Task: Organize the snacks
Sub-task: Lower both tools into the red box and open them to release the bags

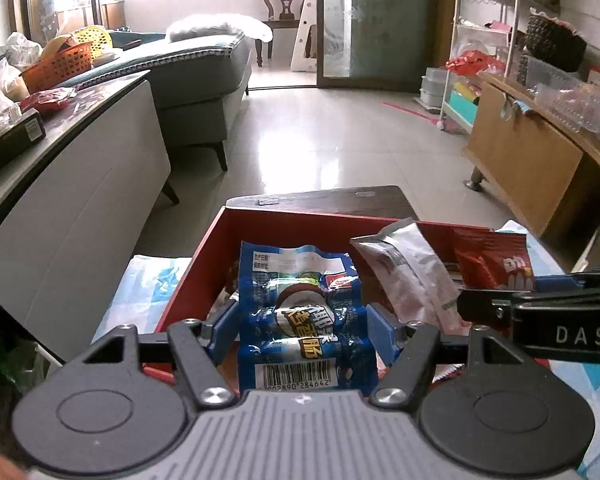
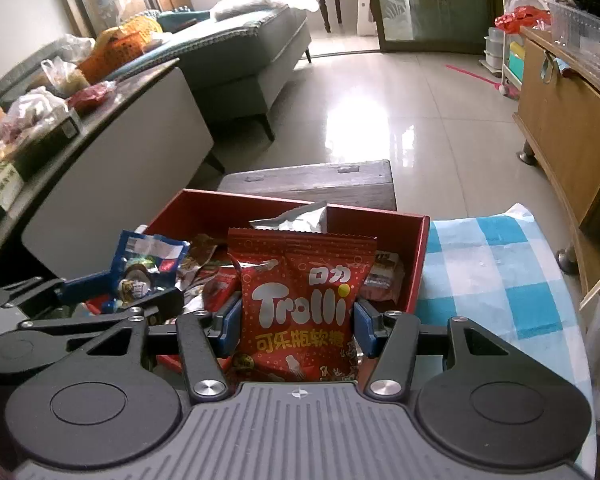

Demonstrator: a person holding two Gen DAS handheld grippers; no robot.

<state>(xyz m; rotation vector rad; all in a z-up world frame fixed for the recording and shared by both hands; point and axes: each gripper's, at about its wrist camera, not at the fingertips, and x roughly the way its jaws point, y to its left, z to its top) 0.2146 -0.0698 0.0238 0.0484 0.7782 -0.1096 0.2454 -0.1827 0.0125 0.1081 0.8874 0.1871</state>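
My left gripper [image 1: 300, 326] is shut on a blue sausage packet [image 1: 300, 280], its blue pads pressing both sides, held over the red box [image 1: 204, 256]. My right gripper [image 2: 296, 320] is shut on a red Trolli gummy bag [image 2: 300, 292], upright above the near part of the red box [image 2: 420, 240]. In the right wrist view the left gripper [image 2: 148, 292] with the blue packet [image 2: 148, 264] shows at the left. In the left wrist view the right gripper [image 1: 500, 300] and the red bag [image 1: 496, 264] show at the right. A silver packet [image 1: 408, 264] and other snacks lie in the box.
The box stands on a blue-and-white checked cloth [image 2: 492, 272]. A dark wooden stool [image 2: 320, 184] is just beyond it. A grey counter [image 1: 80, 168] with bags and an orange basket [image 1: 60, 64] runs along the left; a wooden cabinet [image 2: 560, 120] stands right. Tiled floor lies ahead.
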